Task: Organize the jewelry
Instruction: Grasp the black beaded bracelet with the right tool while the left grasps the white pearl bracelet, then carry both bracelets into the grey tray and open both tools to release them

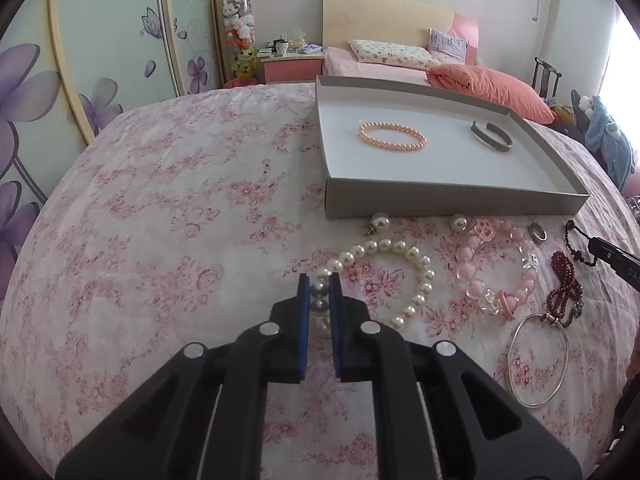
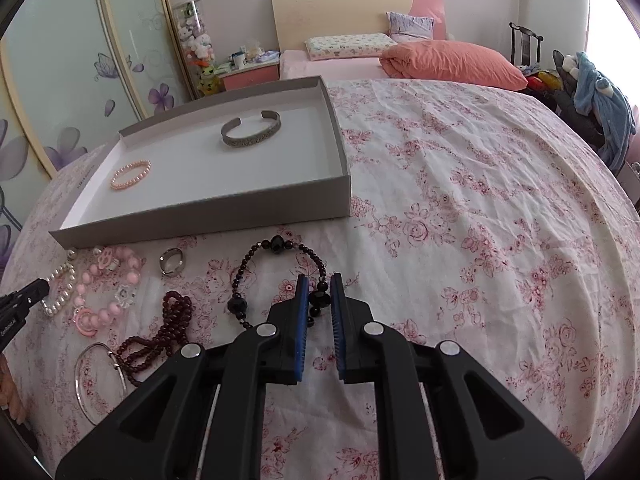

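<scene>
Two grippers down on floral bedspread, each clamped on beads. Left gripper pinches white pearl bracelet at its near-left arc, grey pearls between blue pads. Right gripper pinches black bead bracelet at its near-right arc. Grey tray beyond, holding peach pearl bracelet and metal cuff, well apart. Between the two held bracelets, on the cloth: pink bead bracelet, ring, dark red bead strand, thin silver bangle.
</scene>
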Motion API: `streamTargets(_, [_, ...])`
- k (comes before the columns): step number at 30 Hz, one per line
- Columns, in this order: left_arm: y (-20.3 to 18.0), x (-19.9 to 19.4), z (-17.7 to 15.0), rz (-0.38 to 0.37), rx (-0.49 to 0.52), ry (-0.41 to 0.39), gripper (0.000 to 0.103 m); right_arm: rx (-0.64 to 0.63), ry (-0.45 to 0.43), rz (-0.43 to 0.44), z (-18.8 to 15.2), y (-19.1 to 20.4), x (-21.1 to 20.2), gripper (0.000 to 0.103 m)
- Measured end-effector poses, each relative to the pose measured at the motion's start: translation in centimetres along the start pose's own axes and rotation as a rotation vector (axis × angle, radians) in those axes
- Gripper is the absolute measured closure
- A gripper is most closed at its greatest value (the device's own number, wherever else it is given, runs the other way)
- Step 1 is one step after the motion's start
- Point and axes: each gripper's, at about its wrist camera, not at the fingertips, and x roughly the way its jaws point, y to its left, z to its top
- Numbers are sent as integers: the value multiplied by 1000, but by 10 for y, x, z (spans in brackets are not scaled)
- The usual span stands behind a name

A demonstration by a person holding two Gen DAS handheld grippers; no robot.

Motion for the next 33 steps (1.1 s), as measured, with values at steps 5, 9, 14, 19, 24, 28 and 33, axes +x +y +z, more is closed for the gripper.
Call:
streamTargets(5, [5,-17,2,-19,-19,-45,93,-8,-71,42,6,6,-20,91])
streamTargets(9, [7,-33,2,-47,-38,-87,93,-12,-129,96,10,15,-37,91])
streamTargets(14, [6,-48,2,-77,-51,-123,93,-22,-165,132,12,22,-48,91])
streamTargets(19, [5,-60,3,-109,-66,-156,93,-35,-185,159,11,32,-56,91])
streamTargets(24, [4,-69,4,-131,-76,-179,93,-58,-208,179,9,42,-63,91])
streamTargets(28, [3,-75,3,-145,-81,-192,93,-77,-225,194,7,49,-68,91])
streamTargets(33, [1,-81,3,-164,-90,-208,93,-88,-250,203,5,55,-75,91])
